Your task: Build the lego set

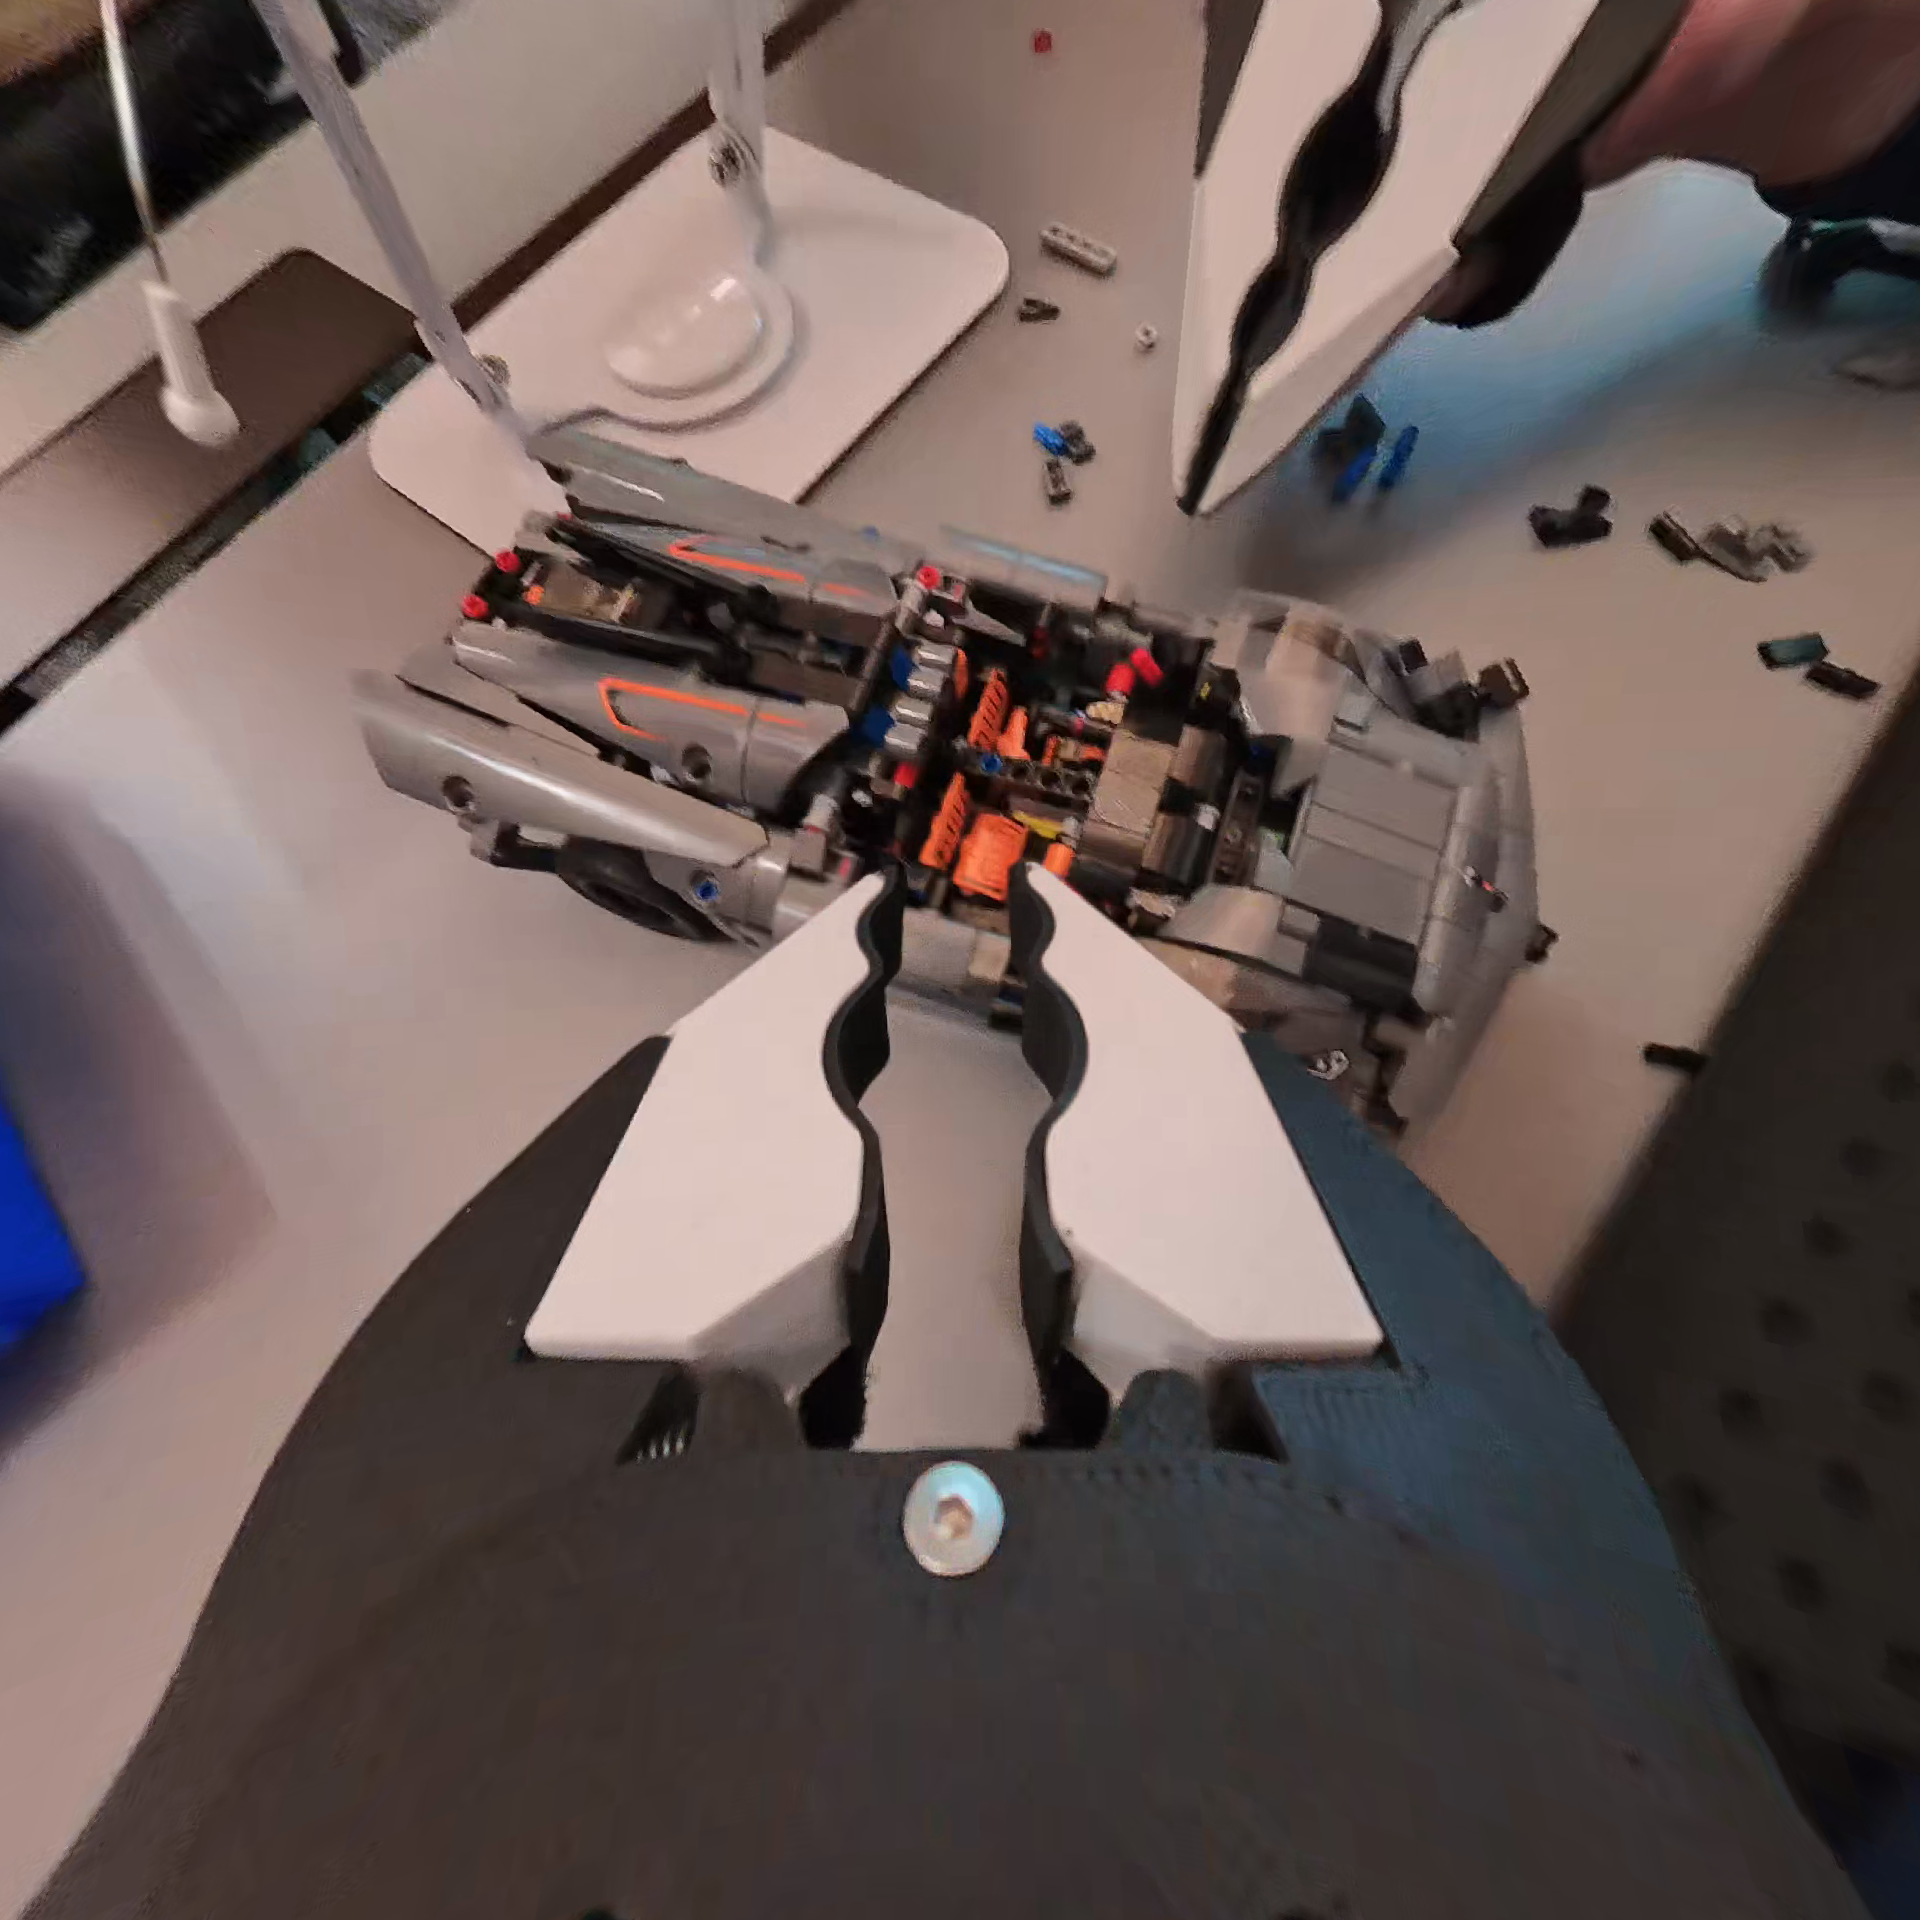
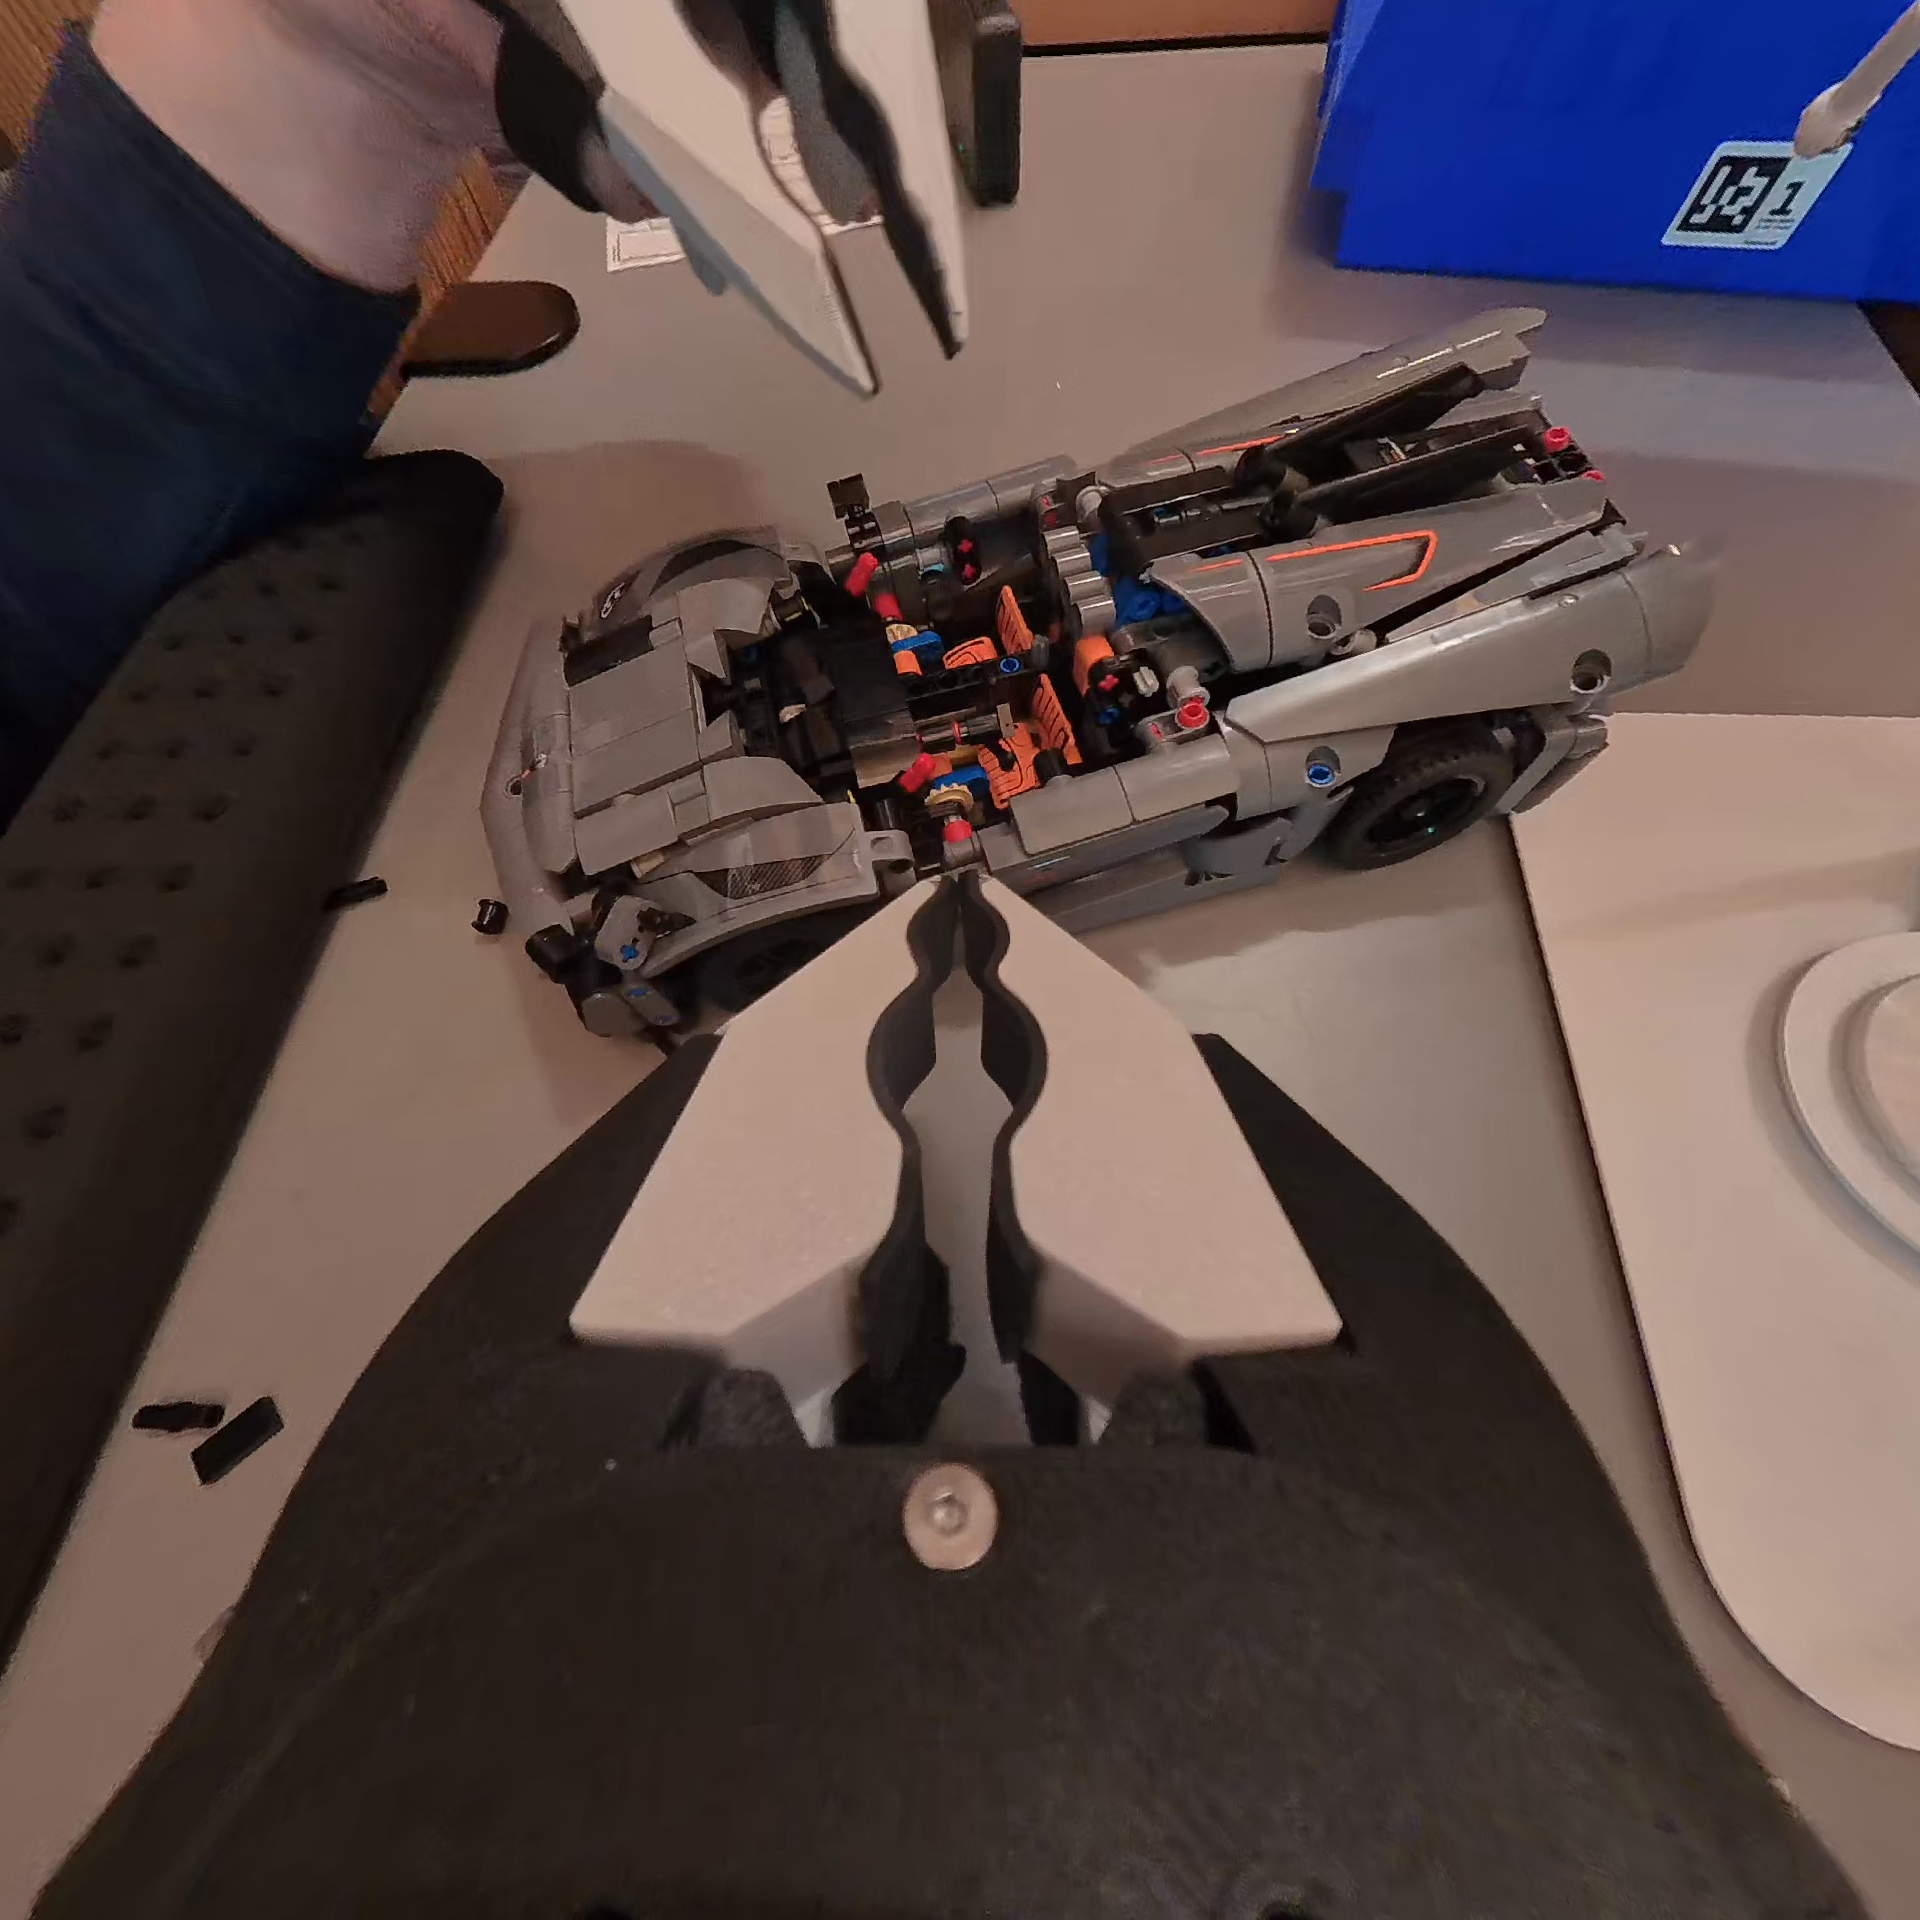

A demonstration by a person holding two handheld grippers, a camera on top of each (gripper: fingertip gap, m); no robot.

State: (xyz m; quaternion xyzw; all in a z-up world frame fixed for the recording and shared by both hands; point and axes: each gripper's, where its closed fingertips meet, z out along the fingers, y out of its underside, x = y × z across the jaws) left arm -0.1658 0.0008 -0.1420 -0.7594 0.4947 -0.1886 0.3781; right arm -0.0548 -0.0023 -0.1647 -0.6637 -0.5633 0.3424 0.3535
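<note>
Grey table (image 2: 1299, 997), lego car (image 2: 1039, 675) just beyond both hand-held grippers

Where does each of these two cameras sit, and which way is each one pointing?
Left wrist view: sits on the left gripper, looking along its open fingers down at the lego car; the right gripper shows farther off.
Right wrist view: sits on the right gripper, fingertips nearly together, facing the car's other side; the left gripper and a sleeve show.
Shared: the car, both grippers, the table.
</note>
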